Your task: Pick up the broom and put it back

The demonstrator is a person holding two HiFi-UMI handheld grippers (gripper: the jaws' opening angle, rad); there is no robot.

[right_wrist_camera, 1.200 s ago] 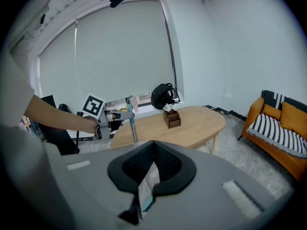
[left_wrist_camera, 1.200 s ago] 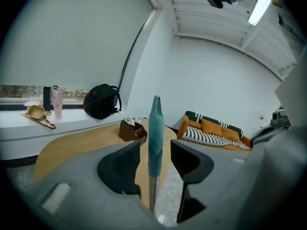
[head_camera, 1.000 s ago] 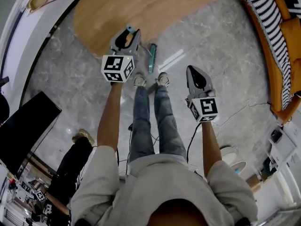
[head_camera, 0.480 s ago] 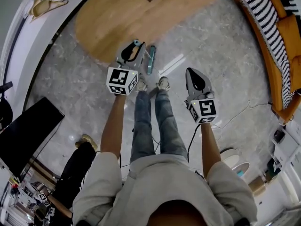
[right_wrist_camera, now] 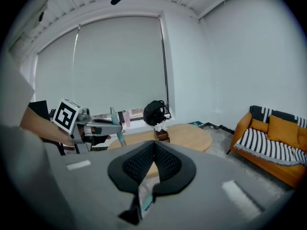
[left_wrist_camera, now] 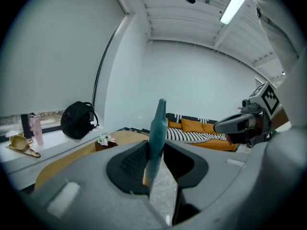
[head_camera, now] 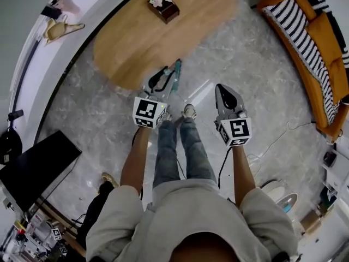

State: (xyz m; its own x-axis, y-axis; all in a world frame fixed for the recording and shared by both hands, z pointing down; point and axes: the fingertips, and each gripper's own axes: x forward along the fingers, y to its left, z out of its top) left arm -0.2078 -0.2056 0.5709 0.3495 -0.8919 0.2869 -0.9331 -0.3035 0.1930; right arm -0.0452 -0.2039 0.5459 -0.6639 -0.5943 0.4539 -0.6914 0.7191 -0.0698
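Teal broom handle (left_wrist_camera: 157, 128) stands upright between the jaws of the left gripper (head_camera: 163, 79), which have just been closing and now clamp it, above the floor just off the near edge of the wooden counter (head_camera: 136, 34). The right gripper (head_camera: 223, 90) hangs to the right, jaws together on nothing. To carry well, I judge the hold should stay firm and low enough on the handle that the far end does not swing into the counter; the free gripper could steady it. Count: one broom, two grippers, one counter, one flower box (head_camera: 163, 5), one orange sofa (head_camera: 322, 42)
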